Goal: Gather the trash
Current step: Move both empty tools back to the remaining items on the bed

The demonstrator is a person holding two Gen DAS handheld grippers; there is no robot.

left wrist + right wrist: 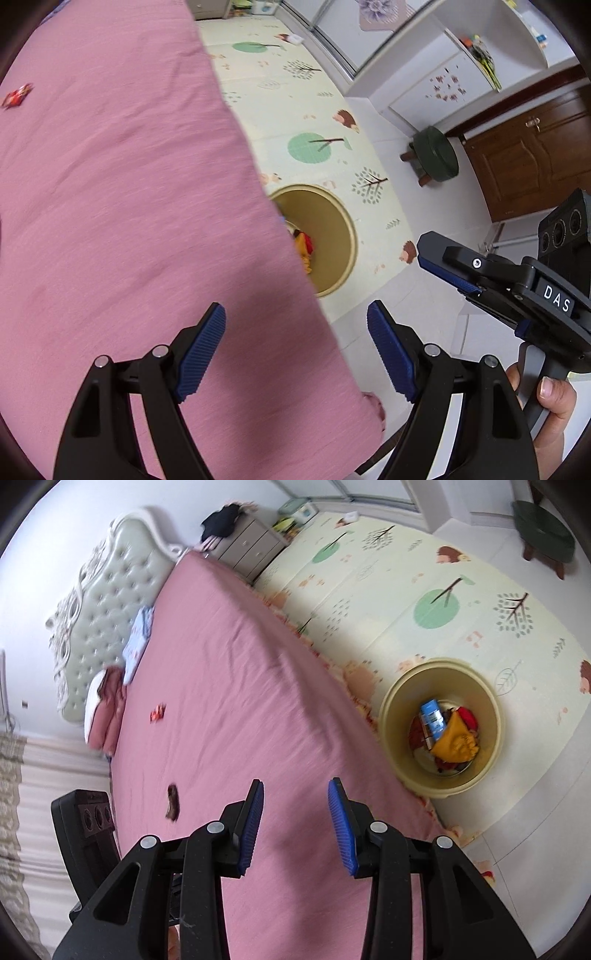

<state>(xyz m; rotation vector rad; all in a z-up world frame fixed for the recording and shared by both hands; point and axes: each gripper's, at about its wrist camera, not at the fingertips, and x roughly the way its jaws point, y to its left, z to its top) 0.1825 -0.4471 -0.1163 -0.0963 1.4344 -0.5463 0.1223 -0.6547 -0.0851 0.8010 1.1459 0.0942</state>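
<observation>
A yellow bin (391,716) stands on the floor beside the pink bed (229,701) and holds several wrappers (448,734). It also shows in the left wrist view (332,229), partly hidden by the bed (129,203). A red wrapper (158,712) and a brown wrapper (173,801) lie on the bed; the red wrapper shows in the left wrist view (16,96). My left gripper (295,350) is open and empty over the bed's edge. My right gripper (295,827) is open and empty above the bed; it shows in the left wrist view (443,269).
A patterned play mat (424,590) covers the floor. A green stool (436,155) stands near a brown door (535,158). Pillows (107,705) and a folded blue cloth (138,642) lie by the tufted headboard (99,620). A nightstand (251,550) stands beyond the bed.
</observation>
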